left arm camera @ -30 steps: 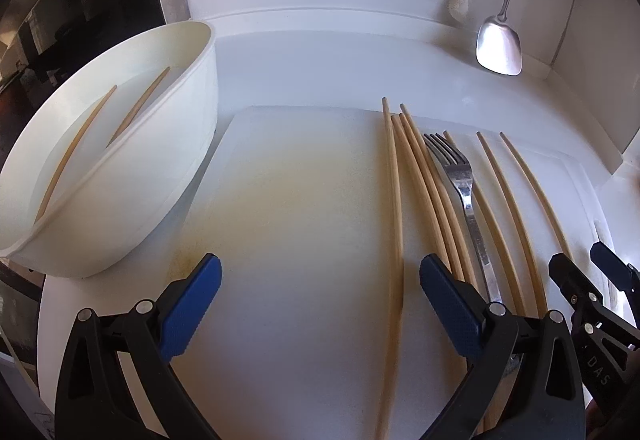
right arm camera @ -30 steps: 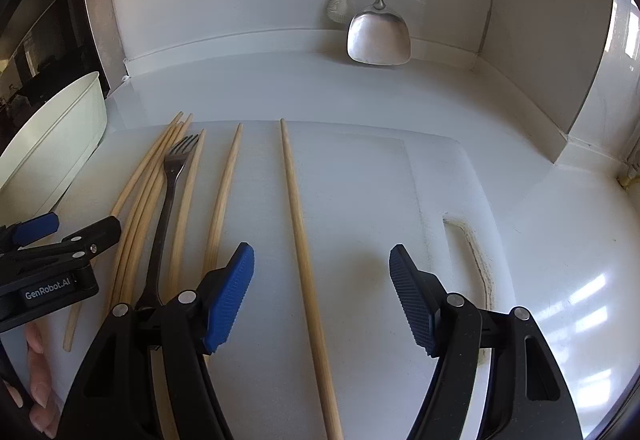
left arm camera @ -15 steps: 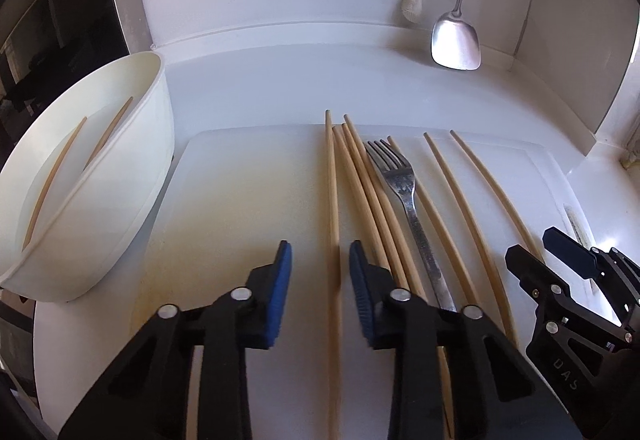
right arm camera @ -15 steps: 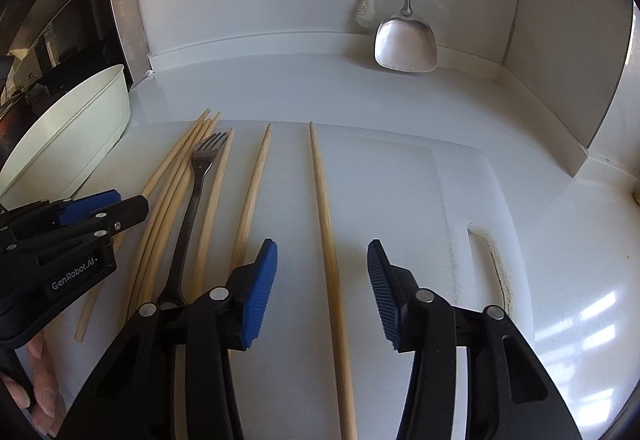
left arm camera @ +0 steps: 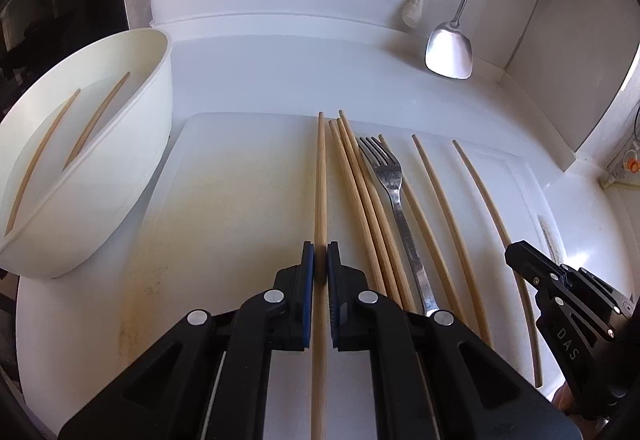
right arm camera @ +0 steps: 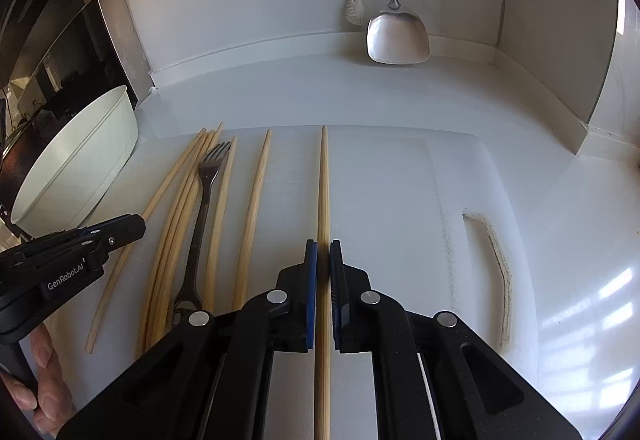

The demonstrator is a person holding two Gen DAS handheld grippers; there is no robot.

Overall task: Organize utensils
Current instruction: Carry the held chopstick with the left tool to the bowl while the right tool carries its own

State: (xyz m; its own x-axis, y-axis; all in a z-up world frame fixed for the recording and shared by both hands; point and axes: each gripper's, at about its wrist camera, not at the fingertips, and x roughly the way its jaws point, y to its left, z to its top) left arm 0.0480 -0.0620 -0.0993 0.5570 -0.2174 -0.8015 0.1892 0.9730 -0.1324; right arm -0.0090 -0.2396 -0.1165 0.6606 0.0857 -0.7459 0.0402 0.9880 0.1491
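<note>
On the white cutting board lie several wooden chopsticks and a metal fork. In the left wrist view my left gripper is closing its jaws, the blue pads pressed on the leftmost chopstick, which rests on the board. In the right wrist view my right gripper is also closing, its pads clamped on the rightmost chopstick, which lies flat as well. The fork sits among the loose chopsticks between the two grippers. A white bowl at the left holds two chopsticks.
A metal spatula and a white brush hang on the back wall. A dark appliance stands behind the bowl. The board's handle slot is at the right. A person's hand holds the left gripper's handle.
Both grippers went from wide open to closed, each on a chopstick. The left gripper shifted right over the leftmost chopstick. Both tilted slightly.
</note>
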